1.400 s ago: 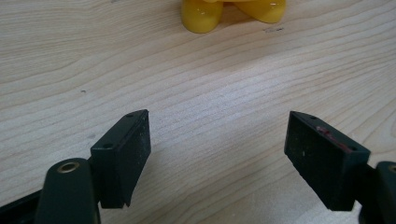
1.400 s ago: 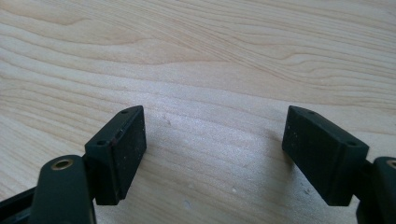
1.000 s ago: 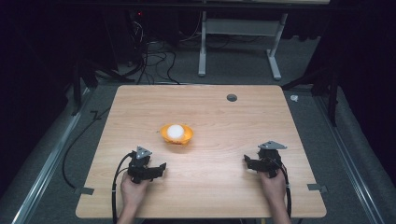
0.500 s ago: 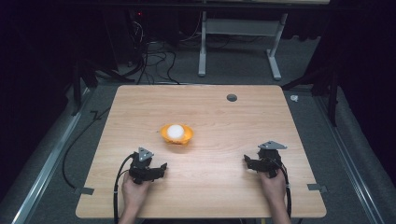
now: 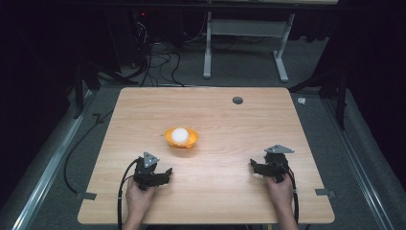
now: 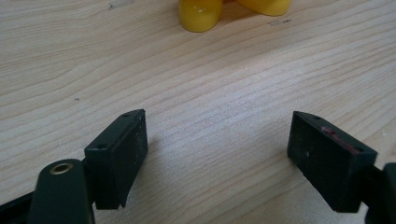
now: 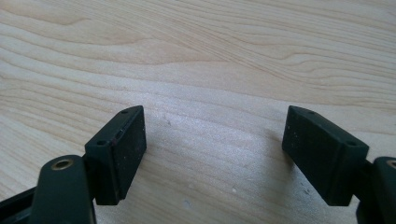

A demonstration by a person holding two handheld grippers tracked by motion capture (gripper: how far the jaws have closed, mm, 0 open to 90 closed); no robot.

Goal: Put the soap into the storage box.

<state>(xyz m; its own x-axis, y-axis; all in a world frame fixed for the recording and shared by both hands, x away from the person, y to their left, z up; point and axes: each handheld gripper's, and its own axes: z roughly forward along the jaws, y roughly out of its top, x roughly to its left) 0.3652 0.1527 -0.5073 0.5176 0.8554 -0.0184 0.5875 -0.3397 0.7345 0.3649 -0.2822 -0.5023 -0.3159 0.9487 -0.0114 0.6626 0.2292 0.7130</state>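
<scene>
I have both forearms in from the near edge, my left gripper (image 5: 165, 172) low over the wood with its jaws spread wide and angled inward, my right gripper (image 5: 253, 165) well apart from it, jaws likewise wide, both holding nothing.

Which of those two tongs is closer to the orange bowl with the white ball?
Left. The left tongs sit just below-left of the orange bowl; the right tongs are far across the table.
</scene>
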